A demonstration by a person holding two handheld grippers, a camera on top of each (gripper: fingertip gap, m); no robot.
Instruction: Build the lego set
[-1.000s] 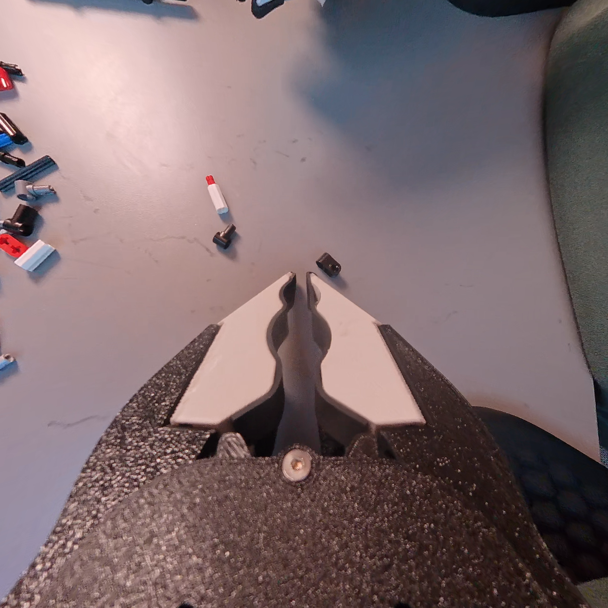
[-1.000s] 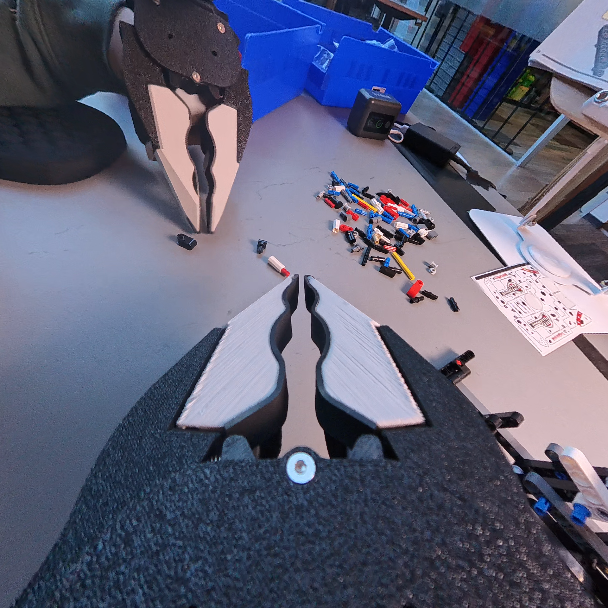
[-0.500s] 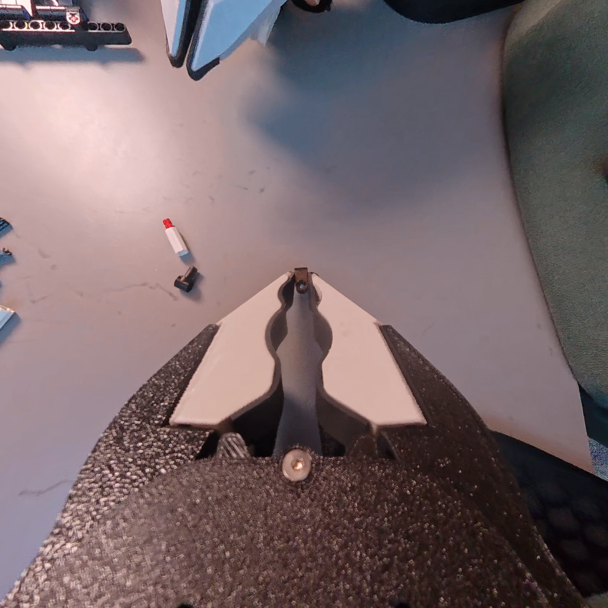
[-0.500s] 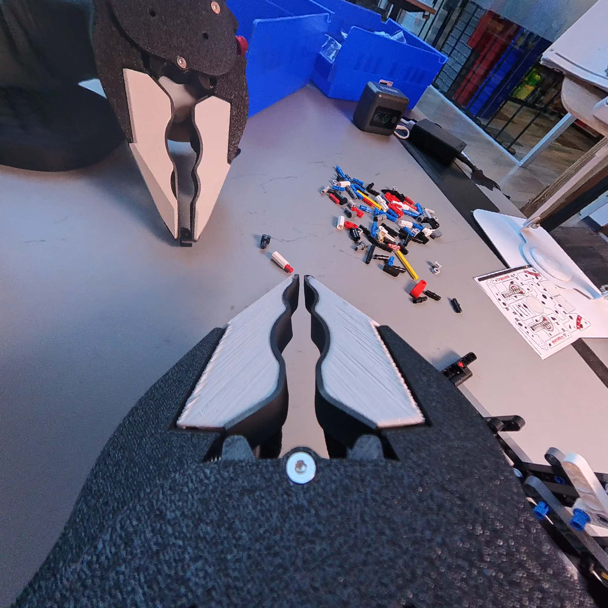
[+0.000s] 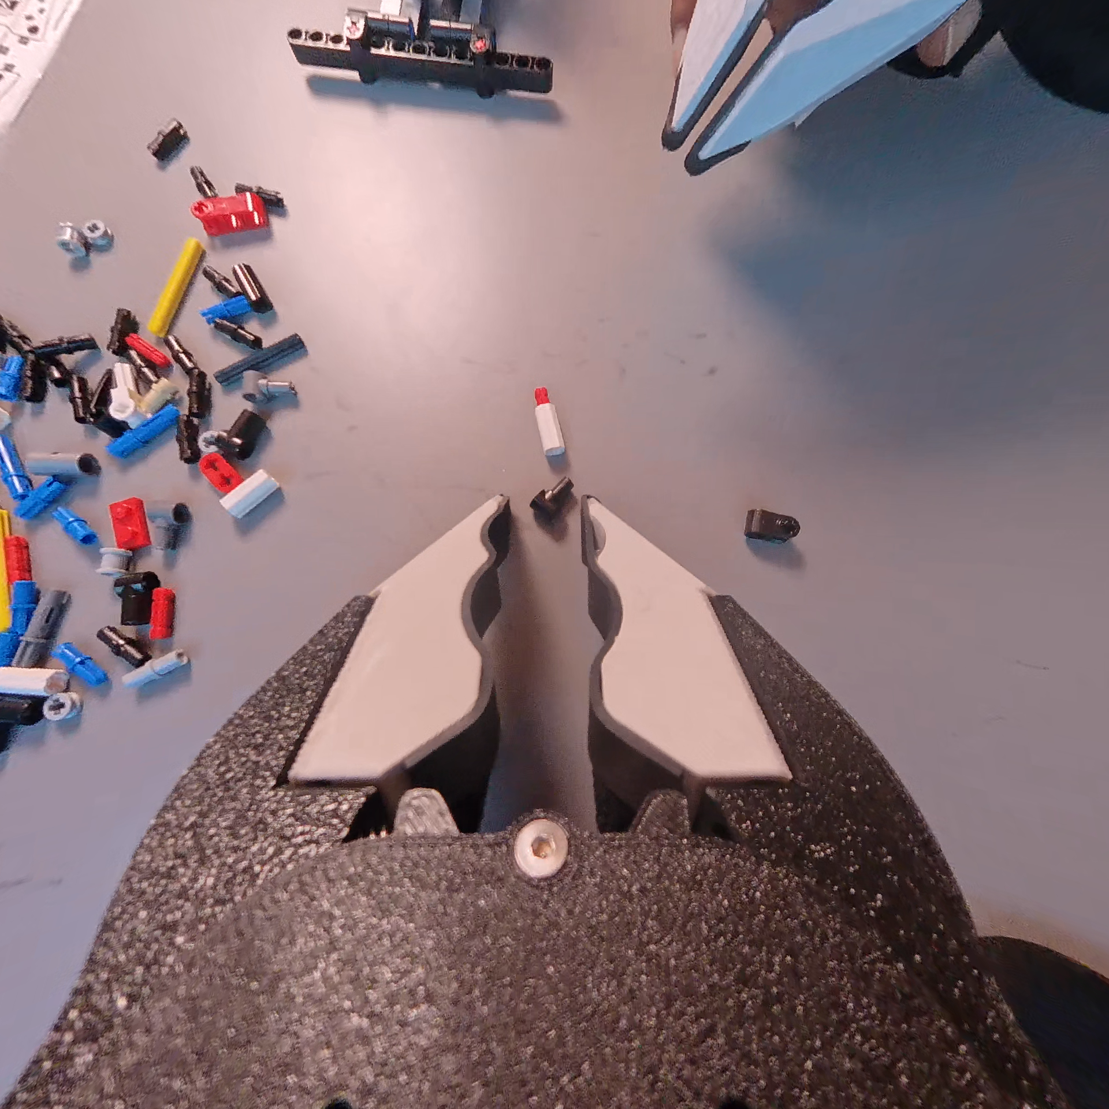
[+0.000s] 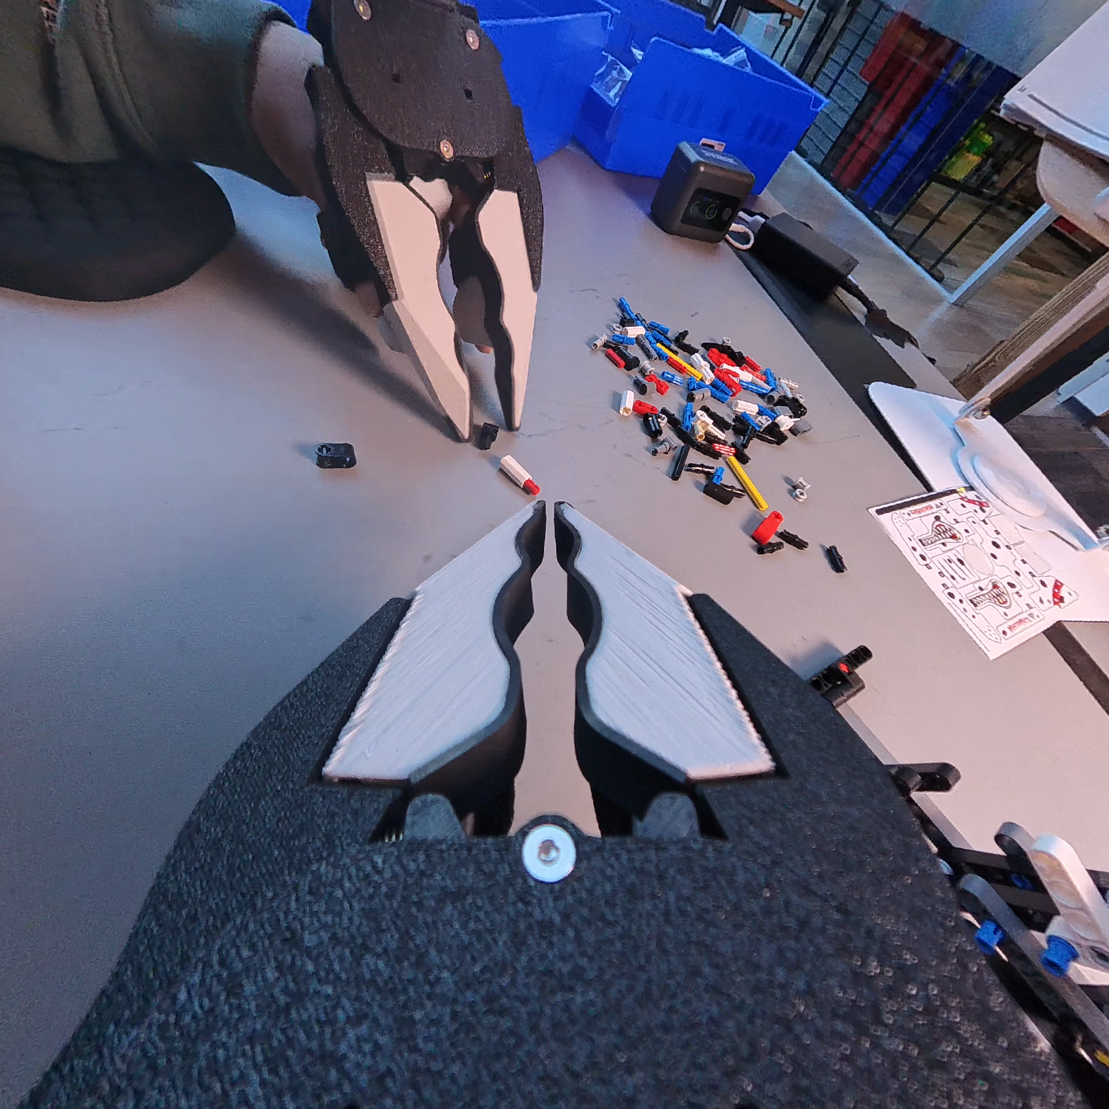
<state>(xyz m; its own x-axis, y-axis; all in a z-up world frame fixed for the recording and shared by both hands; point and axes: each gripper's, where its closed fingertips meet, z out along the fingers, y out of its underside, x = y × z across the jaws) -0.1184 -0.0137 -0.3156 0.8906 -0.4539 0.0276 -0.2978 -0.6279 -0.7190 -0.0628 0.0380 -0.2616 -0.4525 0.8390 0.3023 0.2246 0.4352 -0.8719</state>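
My left gripper (image 5: 545,505) is spread apart, tips straddling a small black pin (image 5: 550,495) on the desk (image 5: 840,360). My right gripper (image 6: 549,510) hovers nearly clenched, empty. Loose lego pieces (image 6: 702,384) lie piled beyond.

A: so what's the count on the table (image 5: 780,360)?

B: two grippers, three loose bits off on their own: two small black connectors (image 5: 772,525) plus one white pin with a red tip (image 5: 548,423). One scattered pile (image 6: 702,384) at 9 o'clock, too jumbled to count. One yellow axle (image 5: 175,287).
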